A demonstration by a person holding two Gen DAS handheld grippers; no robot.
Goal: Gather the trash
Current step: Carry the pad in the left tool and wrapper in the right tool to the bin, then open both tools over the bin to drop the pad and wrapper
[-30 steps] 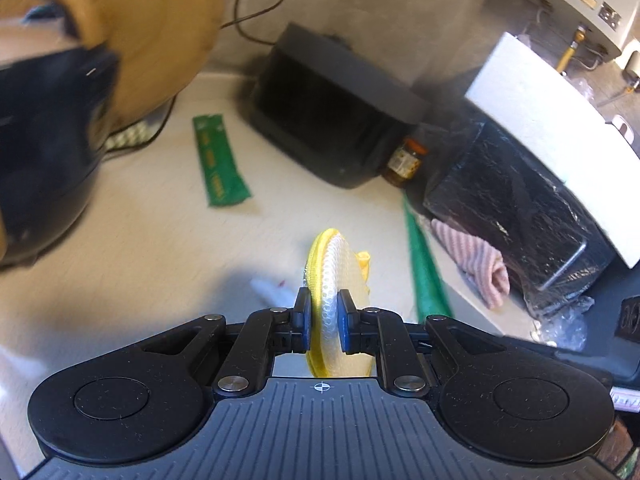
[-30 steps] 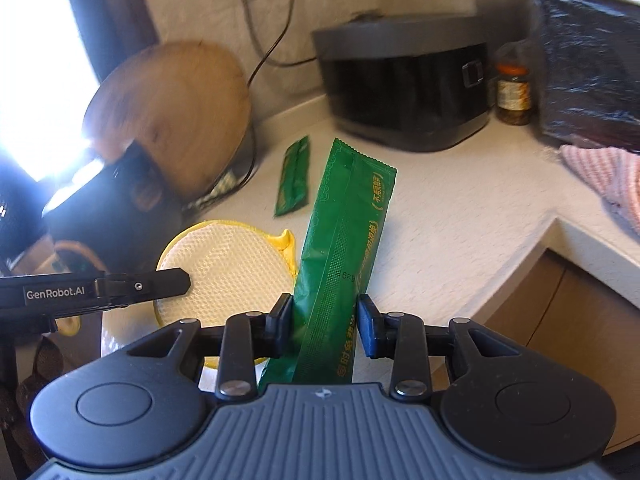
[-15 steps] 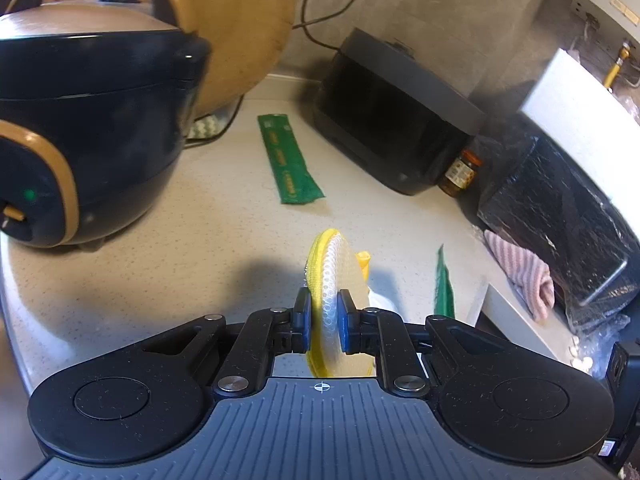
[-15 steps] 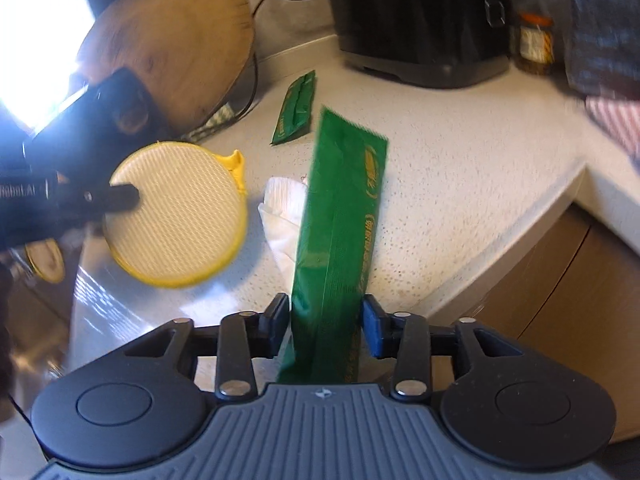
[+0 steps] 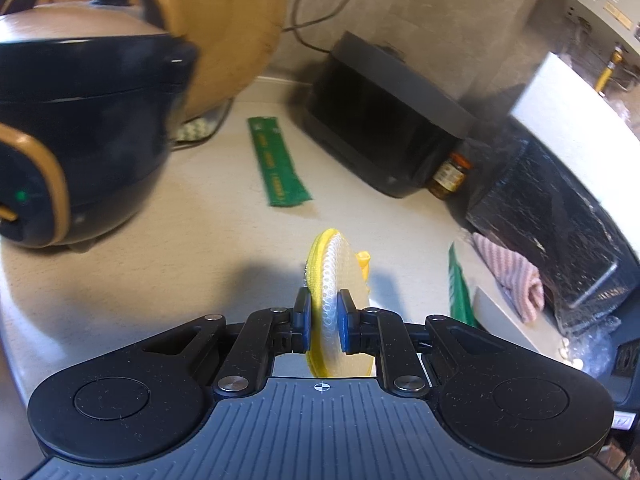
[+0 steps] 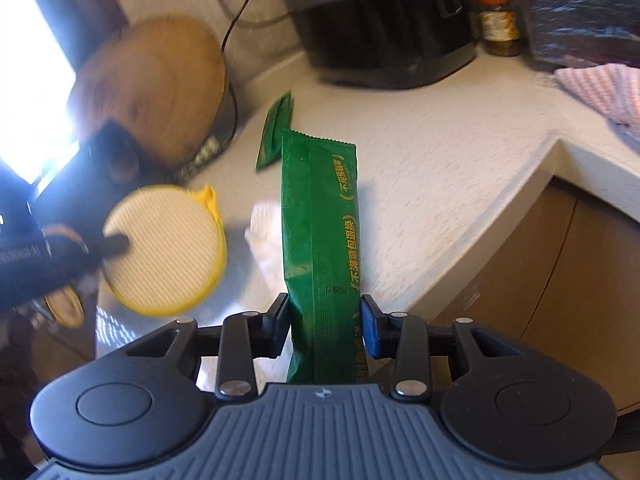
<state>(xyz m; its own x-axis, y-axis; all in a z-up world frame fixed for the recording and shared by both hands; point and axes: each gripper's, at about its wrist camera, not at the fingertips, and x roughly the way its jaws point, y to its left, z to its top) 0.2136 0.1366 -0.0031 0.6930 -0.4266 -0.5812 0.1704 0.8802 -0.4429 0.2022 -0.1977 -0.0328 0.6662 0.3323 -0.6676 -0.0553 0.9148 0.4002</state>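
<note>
My left gripper (image 5: 324,322) is shut on a round yellow-rimmed mesh pad (image 5: 340,264), held on edge above the pale counter. The right wrist view shows that pad (image 6: 168,248) at the left with a left fingertip (image 6: 114,244) on it. My right gripper (image 6: 324,326) holds a long green wrapper (image 6: 320,220) upright between its jaws, which are closing on it. That wrapper shows edge-on (image 5: 460,288) in the left wrist view. A second green wrapper (image 5: 278,164) lies flat on the counter further back. A crumpled white tissue (image 6: 264,232) lies beside the held wrapper.
A dark rice cooker (image 5: 80,140) stands at the left before a round wooden board (image 5: 236,32). A black appliance (image 5: 384,120), a small jar (image 5: 450,176) and a pink cloth (image 5: 512,272) sit at the back right. The counter's edge (image 6: 520,184) drops to cabinets at the right.
The left wrist view swung so the rice cooker came into sight, the pad still gripped. The right gripper sank with its wrapper, and the pad drew away to its left, uncovering the tissue.
</note>
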